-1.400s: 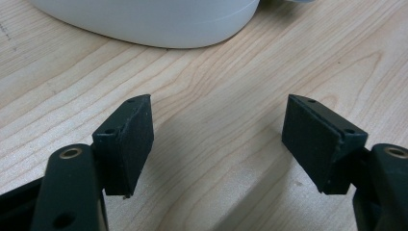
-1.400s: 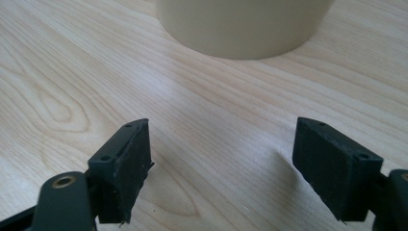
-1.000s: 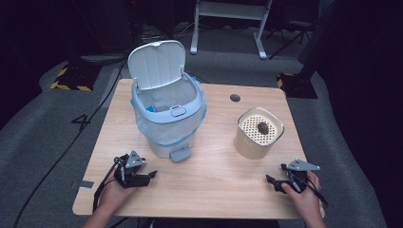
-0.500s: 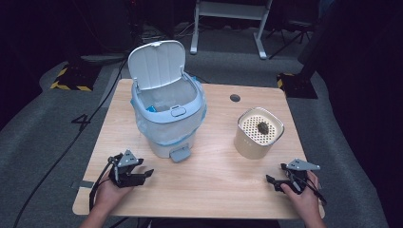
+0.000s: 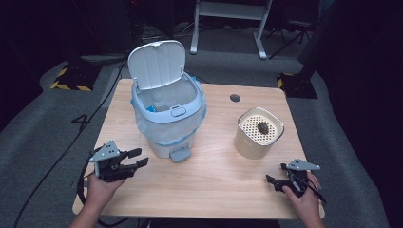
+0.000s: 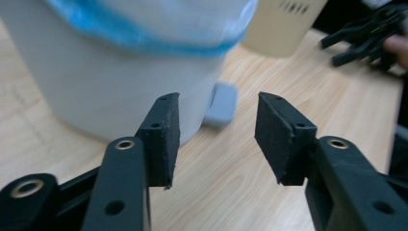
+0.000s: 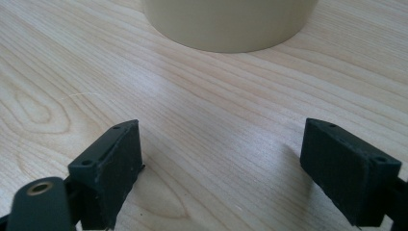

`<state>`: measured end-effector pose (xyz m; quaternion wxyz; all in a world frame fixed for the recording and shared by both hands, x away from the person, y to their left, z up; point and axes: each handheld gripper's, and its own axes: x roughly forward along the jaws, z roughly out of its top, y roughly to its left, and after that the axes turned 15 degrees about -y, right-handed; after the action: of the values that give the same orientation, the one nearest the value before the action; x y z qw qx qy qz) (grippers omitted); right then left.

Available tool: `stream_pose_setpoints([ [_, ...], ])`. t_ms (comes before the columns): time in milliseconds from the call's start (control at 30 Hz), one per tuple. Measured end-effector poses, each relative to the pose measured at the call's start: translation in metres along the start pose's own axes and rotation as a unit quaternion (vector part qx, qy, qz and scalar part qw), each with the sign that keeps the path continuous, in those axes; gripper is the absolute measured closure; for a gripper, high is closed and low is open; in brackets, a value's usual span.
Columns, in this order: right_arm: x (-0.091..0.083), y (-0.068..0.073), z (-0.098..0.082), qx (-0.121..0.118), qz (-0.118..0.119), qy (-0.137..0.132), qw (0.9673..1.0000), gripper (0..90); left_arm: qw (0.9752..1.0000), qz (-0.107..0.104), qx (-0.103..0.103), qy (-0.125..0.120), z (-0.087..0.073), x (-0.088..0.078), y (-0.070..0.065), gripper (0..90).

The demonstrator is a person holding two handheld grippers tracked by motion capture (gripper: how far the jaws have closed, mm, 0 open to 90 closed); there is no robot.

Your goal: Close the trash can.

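**inspector:** report, left side of the frame first. what does your left gripper [image 5: 138,158] have?

**me:** nothing. in the high view it sits at the lower left, lifted off the table [image 5: 214,190]. its jaws have just been closing and now stand about half apart, with only bare wood between them. in the left gripper view the pads [image 6: 161,139] frame the foot pedal [image 6: 221,103] at the base of the white bin [image 6: 120,91].

**inspector:** position of the bin relative to that gripper?

**me:** just above and right of it in the high view, near but not touching. the bin [image 5: 166,118] has its lid [image 5: 157,64] standing open and a blue-edged liner [image 5: 142,124] around the rim.

**inspector:** how should the step be done?

**me:** my judgement: approach low and level, stay clear of the liner, and do not nudge the pedal [image 5: 179,154].

**inspector:** centre and right?

**me:** the beige canister [image 5: 258,133], perforated top with a dark lump [image 5: 262,127] on it, stands right of centre. my right gripper [image 5: 275,182] rests at the lower right, jaws wide apart and empty, canister [image 7: 231,24] well ahead of them.
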<state>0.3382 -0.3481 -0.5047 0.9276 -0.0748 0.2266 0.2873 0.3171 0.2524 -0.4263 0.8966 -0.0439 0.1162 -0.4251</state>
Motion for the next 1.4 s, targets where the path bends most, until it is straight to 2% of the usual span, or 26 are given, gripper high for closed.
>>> stream_pose_setpoints([
  [33, 0.000, 0.000, 0.000, 0.000, 0.000, 0.000, 1.0000, 14.6, 1.0000, 0.000, 0.000, 0.000, 0.000, 0.000, 0.000, 53.4],
  [67, 0.000, 0.000, 0.000, 0.000, 0.000, 0.000, 1.0000, 14.6, 0.9999, -0.015, 0.001, -0.003, 0.011, -0.001, 0.001, 55.2],
  [100, 0.000, 0.000, 0.000, 0.000, 0.000, 0.000, 1.0000, 14.6, 0.9999, -0.015, 0.001, -0.003, 0.011, -0.001, 0.001, 57.1],
  [133, 0.000, 0.000, 0.000, 0.000, 0.000, 0.000, 1.0000, 14.6, 0.9994, -0.034, 0.009, -0.007, 0.022, -0.003, 0.001, 59.6],
  [200, 0.000, 0.000, 0.000, 0.000, 0.000, 0.000, 1.0000, 14.6, 0.9989, -0.040, 0.015, -0.016, 0.035, -0.005, 0.001, 64.0],
  [233, 0.000, 0.000, 0.000, 0.000, 0.000, 0.000, 1.0000, 14.6, 0.9989, -0.040, 0.015, -0.016, 0.035, -0.005, 0.001, 65.2],
  [267, 0.000, 0.000, 0.000, 0.000, 0.000, 0.000, 1.0000, 14.8, 0.9987, -0.039, 0.019, -0.027, 0.048, -0.009, 0.001, 67.7],
  [333, 0.000, 0.000, 0.000, 0.000, 0.000, 0.000, 1.0000, 14.8, 0.9987, -0.036, 0.016, -0.033, 0.055, -0.011, 0.002, 72.7],
  [367, 0.000, 0.000, 0.000, 0.000, 0.001, 0.000, 1.0000, 14.8, 0.9987, -0.032, 0.013, -0.037, 0.061, -0.013, 0.004, 78.0],
  [400, 0.000, 0.000, 0.000, 0.000, 0.001, 0.000, 1.0000, 14.9, 0.9988, -0.018, 0.012, -0.044, 0.074, -0.016, 0.006, 83.8],
  [467, 0.000, 0.000, 0.000, 0.000, 0.001, 0.000, 1.0000, 14.8, 0.9985, -0.009, 0.015, -0.052, 0.085, -0.019, 0.009, 89.6],
  [500, 0.000, 0.000, 0.000, 0.000, 0.001, 0.000, 1.0000, 14.9, 0.9985, -0.009, 0.015, -0.052, 0.085, -0.019, 0.009, 89.7],
  [533, 0.000, 0.000, 0.000, 0.000, 0.000, 0.000, 1.0000, 14.9, 0.9979, -0.011, 0.017, -0.061, 0.098, -0.022, 0.011, 89.7],
  [633, 0.000, 0.000, 0.000, 0.000, 0.000, -0.001, 1.0000, 15.1, 0.9966, -0.005, 0.033, -0.076, 0.116, -0.025, 0.011, 89.8],
  [700, 0.000, 0.000, 0.000, 0.000, 0.000, -0.001, 1.0000, 15.1, 0.9956, 0.003, 0.046, -0.081, 0.127, -0.026, 0.011, 89.9],
  [767, 0.000, 0.000, 0.000, 0.000, 0.000, -0.001, 1.0000, 15.2, 0.9948, 0.016, 0.051, -0.088, 0.138, -0.025, 0.011, 89.8],
  [900, 0.000, 0.000, 0.000, -0.001, 0.000, -0.001, 1.0000, 15.2, 0.9938, 0.040, 0.044, -0.094, 0.159, -0.023, 0.017, 89.8],
  [933, 0.000, 0.000, 0.000, -0.001, 0.000, -0.001, 1.0000, 15.2, 0.9938, 0.040, 0.044, -0.094, 0.159, -0.023, 0.017, 89.9],
  [1067, 0.000, 0.000, 0.000, 0.000, 0.000, -0.001, 1.0000, 15.2, 0.9929, 0.052, 0.031, -0.103, 0.184, -0.019, 0.029, 89.9],
  [1100, 0.000, 0.000, 0.000, 0.000, 0.000, -0.001, 1.0000, 15.2, 0.9929, 0.052, 0.031, -0.103, 0.184, -0.019, 0.029, 89.9],
  [1167, 0.000, 0.000, 0.000, 0.000, 0.000, -0.001, 1.0000, 15.2, 0.9932, 0.049, 0.034, -0.100, 0.194, -0.015, 0.035, 89.9],
  [1200, 0.000, 0.000, 0.000, 0.000, 0.000, -0.001, 1.0000, 15.2, 0.9933, 0.053, 0.044, -0.093, 0.197, -0.012, 0.037, 89.9],
  [1233, 0.000, 0.000, 0.000, 0.000, 0.000, -0.001, 1.0000, 15.2, 0.9933, 0.053, 0.044, -0.093, 0.197, -0.012, 0.037, 89.8],
  [1300, 0.000, 0.000, 0.000, 0.000, 0.000, -0.001, 1.0000, 15.2, 0.9921, 0.072, 0.071, -0.074, 0.206, -0.007, 0.041, 89.9],
  [1333, 0.000, 0.000, 0.000, 0.000, 0.001, -0.001, 1.0000, 15.2, 0.9921, 0.072, 0.071, -0.074, 0.206, -0.007, 0.041, 90.0],
  [1400, 0.000, 0.000, 0.000, 0.000, 0.000, -0.001, 1.0000, 15.2, 0.9910, 0.089, 0.074, -0.068, 0.215, -0.002, 0.044, 89.9],
])
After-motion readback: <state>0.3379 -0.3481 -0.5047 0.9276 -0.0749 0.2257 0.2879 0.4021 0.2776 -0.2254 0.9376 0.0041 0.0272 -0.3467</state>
